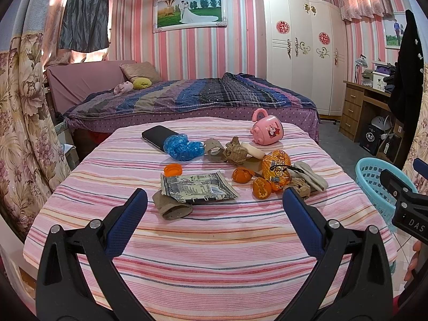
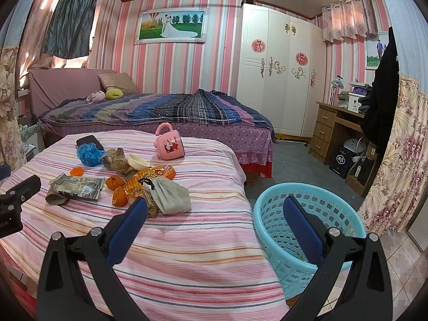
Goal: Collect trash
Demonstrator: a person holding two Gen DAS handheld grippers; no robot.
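Trash is scattered across the striped bedspread (image 1: 214,240): a printed wrapper (image 1: 199,188) at centre, orange peels (image 1: 260,187) at its 3 o'clock. The blue basket (image 2: 307,224) stands beside the bed. The left gripper (image 1: 214,200) and right gripper (image 2: 214,208) are held wide apart, gripping nothing.

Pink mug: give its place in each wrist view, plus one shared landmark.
Left wrist: pink mug lies on its side, upper centre-right, far end of the striped table.
Right wrist: pink mug sits centre-left.
Shared landmark: blue plastic bag, left of it in both.
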